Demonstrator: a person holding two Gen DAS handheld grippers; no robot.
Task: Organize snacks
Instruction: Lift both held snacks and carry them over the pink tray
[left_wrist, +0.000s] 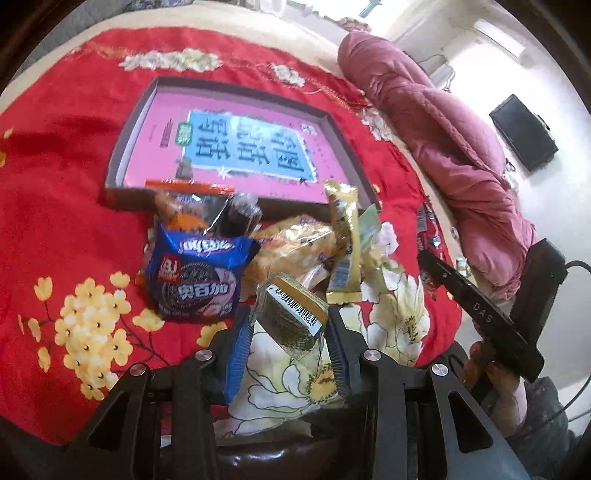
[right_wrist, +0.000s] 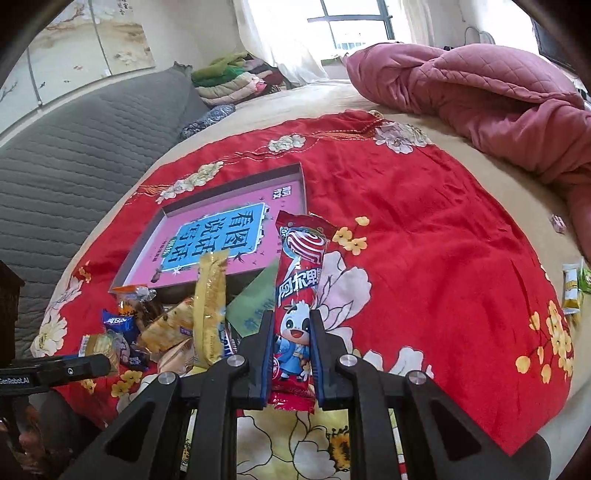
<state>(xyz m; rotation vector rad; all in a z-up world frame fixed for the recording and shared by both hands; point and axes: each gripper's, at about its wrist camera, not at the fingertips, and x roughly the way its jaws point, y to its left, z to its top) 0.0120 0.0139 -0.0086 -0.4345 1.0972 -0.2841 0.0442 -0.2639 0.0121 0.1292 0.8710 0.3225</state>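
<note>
Red floral cloth (left_wrist: 55, 155) covers the bed we work over, and a shallow box (left_wrist: 127, 144) with a pink and blue printed bottom lies flat on it, its near wall just behind the snack pile. Going from left to right in the left wrist view, we see a blue cookie packet (left_wrist: 195, 280) at the left edge of the pile, a clear-wrapped pastry (left_wrist: 291, 240) beside it, and a yellow stick packet (left_wrist: 345, 236) leaning up at the right. Our left gripper (left_wrist: 288, 339) is clamped on a small clear-wrapped wafer packet (left_wrist: 295, 314), barcode side up, held tilted and raised above the cloth in front of the pile. Farther right in that view our right gripper's black body (left_wrist: 480, 310) shows, with a hand (left_wrist: 498, 380) on its handle. In the right wrist view, our right gripper (right_wrist: 291, 354) pinches a long red stick packet (right_wrist: 297, 291) with a cartoon cow, held upright between the blue pads, just right of the pile and in front of the box's near right corner. A pink quilt (right_wrist: 480, 81) is bunched at the far right of the bed.
</note>
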